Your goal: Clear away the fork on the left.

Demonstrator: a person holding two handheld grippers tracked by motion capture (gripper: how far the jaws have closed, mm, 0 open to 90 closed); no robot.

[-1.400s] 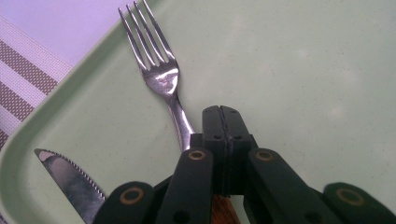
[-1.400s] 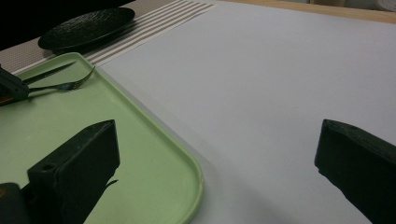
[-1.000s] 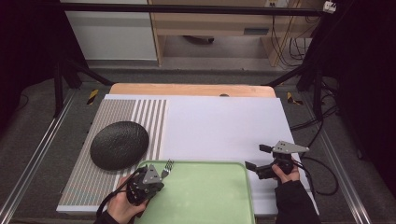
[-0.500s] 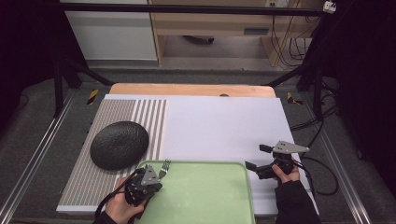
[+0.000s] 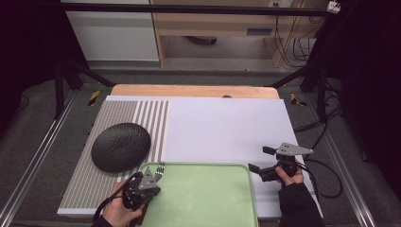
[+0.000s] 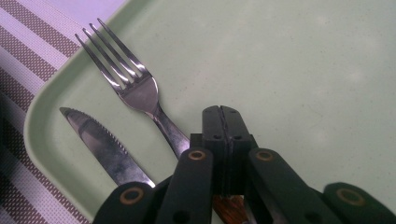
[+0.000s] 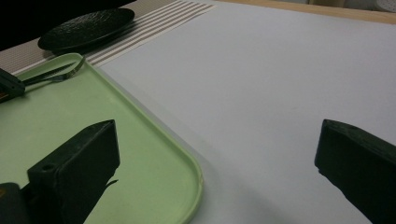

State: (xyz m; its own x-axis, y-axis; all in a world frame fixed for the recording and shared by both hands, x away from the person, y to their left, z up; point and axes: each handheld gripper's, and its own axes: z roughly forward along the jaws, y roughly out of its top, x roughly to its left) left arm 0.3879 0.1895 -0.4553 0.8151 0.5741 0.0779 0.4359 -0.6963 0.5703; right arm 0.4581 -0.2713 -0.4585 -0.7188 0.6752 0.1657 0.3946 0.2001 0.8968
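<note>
The left hand-held gripper (image 6: 219,121) pinches the fork (image 6: 135,93) by its wooden handle: stiff, light, slippery steel lying at ten o'clock on the tray (image 6: 303,70).

A lab-style recording setup is showing itself: black stand legs (image 5: 66,78) and loose cables (image 5: 302,42) are standing beyond the grippers, and a white sheet (image 5: 227,127) is covering the wooden table (image 5: 189,91) ahead of them.

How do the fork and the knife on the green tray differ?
The fork ends in four tines; the knife ends in one serrated, pointed blade. The fork reaches farther toward the tray's rim than the knife. Both are shiny metal and lie side by side, ends pointing the same way.
</note>
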